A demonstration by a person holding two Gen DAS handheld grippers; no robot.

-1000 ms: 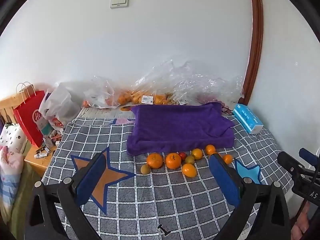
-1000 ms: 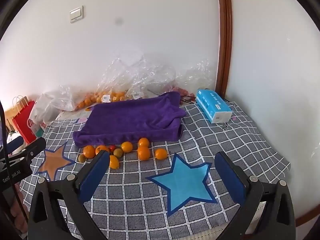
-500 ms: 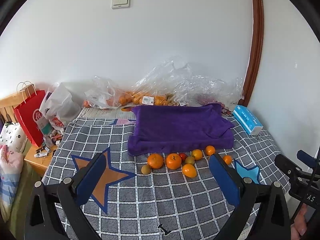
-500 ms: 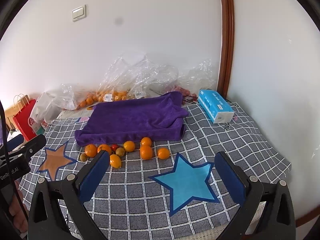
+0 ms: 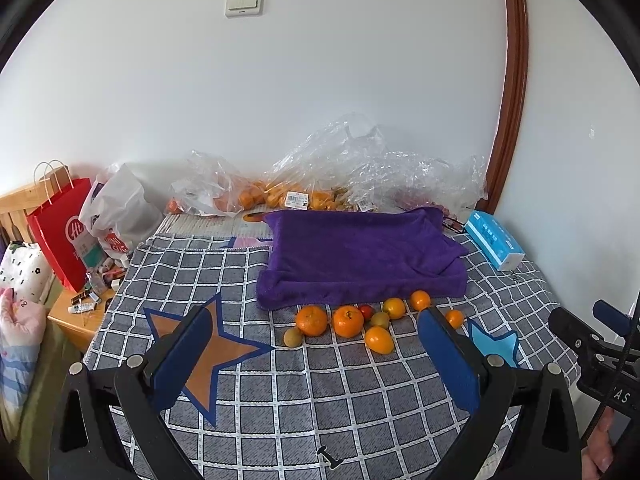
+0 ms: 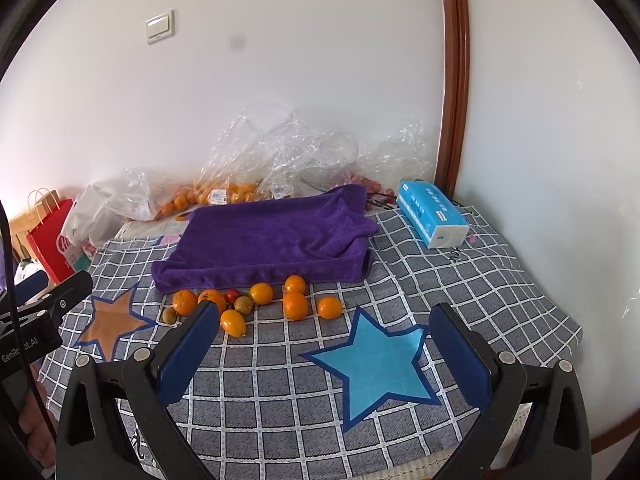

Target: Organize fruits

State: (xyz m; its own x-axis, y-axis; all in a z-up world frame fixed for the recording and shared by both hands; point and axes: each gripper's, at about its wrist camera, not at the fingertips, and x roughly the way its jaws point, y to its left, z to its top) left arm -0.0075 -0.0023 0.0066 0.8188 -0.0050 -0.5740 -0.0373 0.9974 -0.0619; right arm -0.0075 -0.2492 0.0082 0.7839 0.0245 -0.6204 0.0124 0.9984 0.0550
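Several oranges (image 5: 348,321), a red tomato (image 5: 366,311) and small greenish fruits (image 5: 293,337) lie in a loose row on the checked cloth, just in front of a purple towel (image 5: 356,256). The row also shows in the right wrist view (image 6: 295,305) below the towel (image 6: 264,240). My left gripper (image 5: 316,360) is open and empty, above the cloth short of the fruit. My right gripper (image 6: 324,356) is open and empty over the blue star (image 6: 376,364), its left finger (image 6: 188,348) beside the row's left end.
Clear plastic bags with more oranges (image 5: 256,196) lie against the wall behind the towel. A blue tissue box (image 6: 434,218) sits at the right. A red paper bag (image 5: 64,232) and a white bag stand left of the table. An orange star (image 5: 208,356) marks the cloth.
Both grippers have drifted slightly; the fruit and towel sit a little higher in both views. Nothing on the cloth has moved and both grippers stay open.
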